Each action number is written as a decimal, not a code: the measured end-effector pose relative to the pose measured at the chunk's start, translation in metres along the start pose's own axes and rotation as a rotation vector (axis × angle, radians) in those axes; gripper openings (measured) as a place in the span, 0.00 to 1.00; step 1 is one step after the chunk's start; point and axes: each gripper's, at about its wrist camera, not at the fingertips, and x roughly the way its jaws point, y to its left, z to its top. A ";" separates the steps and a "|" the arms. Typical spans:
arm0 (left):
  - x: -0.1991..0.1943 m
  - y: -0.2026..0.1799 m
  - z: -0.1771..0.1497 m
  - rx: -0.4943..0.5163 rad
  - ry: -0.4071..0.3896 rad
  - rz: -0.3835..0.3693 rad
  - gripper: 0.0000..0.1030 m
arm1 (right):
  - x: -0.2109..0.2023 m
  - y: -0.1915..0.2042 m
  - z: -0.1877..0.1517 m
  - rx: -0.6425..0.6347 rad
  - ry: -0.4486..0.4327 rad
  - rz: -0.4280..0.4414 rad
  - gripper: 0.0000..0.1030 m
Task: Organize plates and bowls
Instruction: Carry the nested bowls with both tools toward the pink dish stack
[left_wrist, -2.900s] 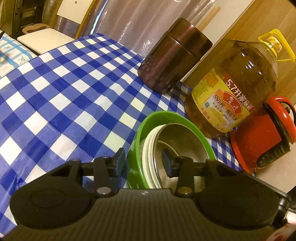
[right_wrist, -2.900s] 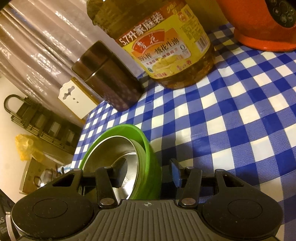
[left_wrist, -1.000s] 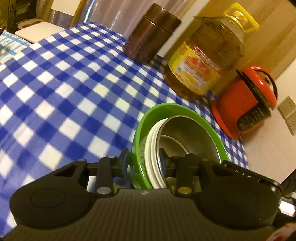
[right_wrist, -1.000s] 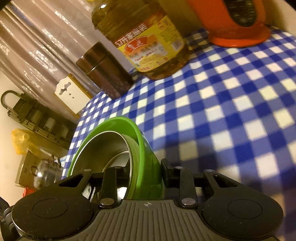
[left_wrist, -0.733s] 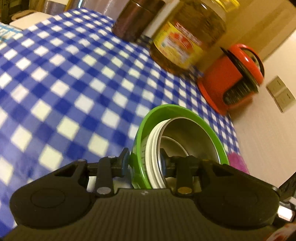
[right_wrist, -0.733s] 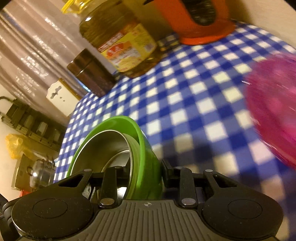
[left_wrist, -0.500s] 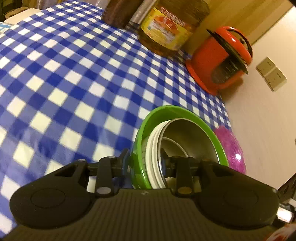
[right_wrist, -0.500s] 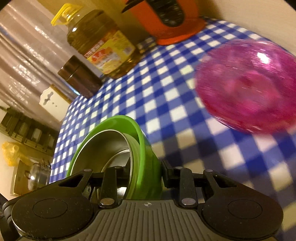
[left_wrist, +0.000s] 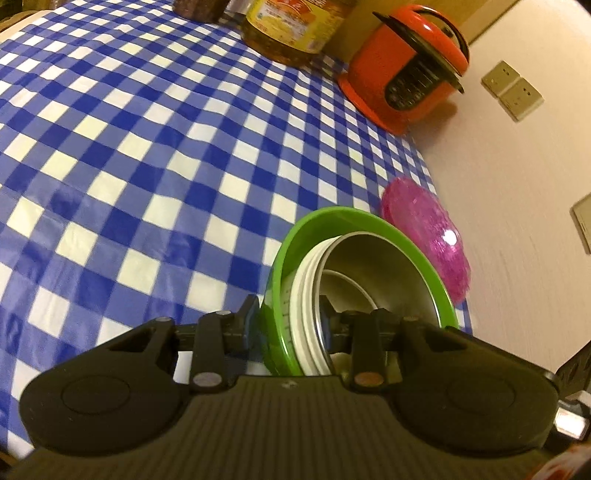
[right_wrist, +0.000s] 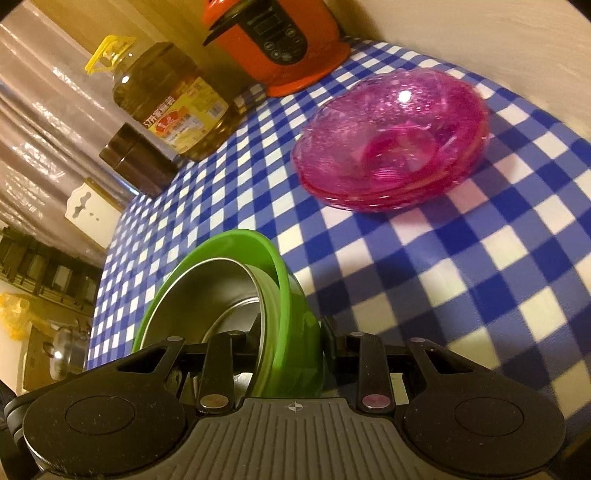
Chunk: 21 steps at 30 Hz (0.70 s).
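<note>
A green bowl (left_wrist: 354, 221) with a white-rimmed steel bowl (left_wrist: 373, 258) nested inside is held above the checked tablecloth. My left gripper (left_wrist: 286, 325) is shut on the near rim of this stack. My right gripper (right_wrist: 291, 332) is shut on the opposite rim; the green bowl (right_wrist: 236, 243) and steel bowl (right_wrist: 207, 291) show there too. A stack of pink glass bowls (right_wrist: 391, 140) sits on the cloth ahead and right of the held stack, near the wall; it also shows in the left wrist view (left_wrist: 428, 236).
A red rice cooker (right_wrist: 277, 40) stands at the back by the wall. A large oil bottle (right_wrist: 166, 99) and a brown canister (right_wrist: 138, 166) stand left of it. The wall (left_wrist: 517, 206) runs close along the table's right edge.
Both grippers closed on the green bowl stack, lifted it and carried it away from the oil bottle toward the wall. The pink bowls have come into view and are now close.
</note>
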 end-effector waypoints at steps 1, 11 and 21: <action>0.000 -0.002 -0.001 0.003 0.003 -0.002 0.28 | -0.003 -0.002 0.000 0.000 -0.001 -0.002 0.29; -0.007 -0.022 -0.011 0.033 0.021 -0.023 0.28 | -0.027 -0.013 -0.001 0.015 -0.024 -0.013 0.29; -0.014 -0.043 -0.015 0.060 0.026 -0.048 0.28 | -0.049 -0.021 0.002 0.033 -0.050 -0.027 0.29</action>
